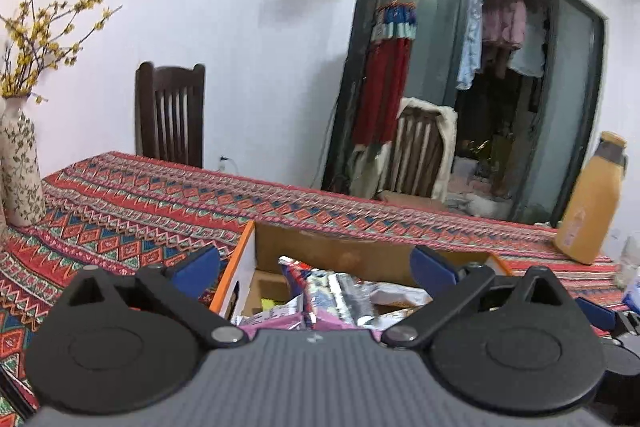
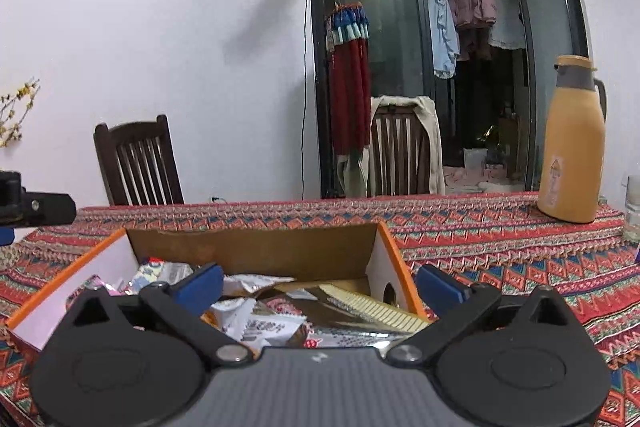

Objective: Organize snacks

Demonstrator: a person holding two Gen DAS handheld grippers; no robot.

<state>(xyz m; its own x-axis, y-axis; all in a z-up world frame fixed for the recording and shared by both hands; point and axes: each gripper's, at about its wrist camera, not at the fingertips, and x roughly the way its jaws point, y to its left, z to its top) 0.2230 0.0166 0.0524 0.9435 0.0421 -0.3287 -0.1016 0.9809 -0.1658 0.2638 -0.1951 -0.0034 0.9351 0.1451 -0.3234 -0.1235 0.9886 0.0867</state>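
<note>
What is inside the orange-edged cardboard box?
The cardboard box holds a loose pile of snack packets, foil and printed wrappers, plus a dark pack with a ribbed cream edge. Whatever lies beneath the pile is covered; the near part is hidden behind the gripper bodies.

Patterned tablecloth [image 2: 500, 247] carries snack box [image 2: 256, 251], yellow flask [image 2: 572, 147], vase [image 1: 20, 163], glass [image 2: 633, 211]

Glossy foil snack packets [image 2: 256, 323] fill a matt cardboard box [image 2: 256, 247] on a woven patterned tablecloth [image 2: 500, 251]; behind it, dark wooden chairs [image 2: 138, 163].
</note>
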